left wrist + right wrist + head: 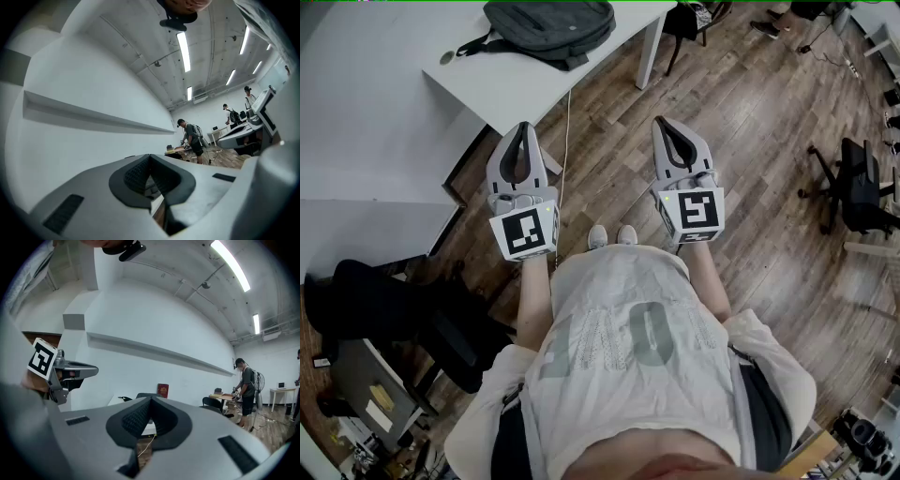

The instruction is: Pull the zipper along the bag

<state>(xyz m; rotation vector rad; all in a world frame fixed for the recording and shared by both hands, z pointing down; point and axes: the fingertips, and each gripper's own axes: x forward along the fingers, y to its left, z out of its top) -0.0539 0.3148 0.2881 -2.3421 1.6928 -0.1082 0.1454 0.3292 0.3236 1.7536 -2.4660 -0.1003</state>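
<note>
shirt (628, 347) lower centre | left gripper (523, 127) and right gripper (667, 122) mid-frame, both closed on nothing, held above the floor | bag (551, 28) top centre on worktop (516, 84), not touched | advice: reach forward, open jaws, one steadies the bag, the other takes the zipper pull

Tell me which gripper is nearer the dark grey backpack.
The left gripper, at the corner of the white table bearing the dark grey backpack; the right gripper is over wooden floor.
</note>
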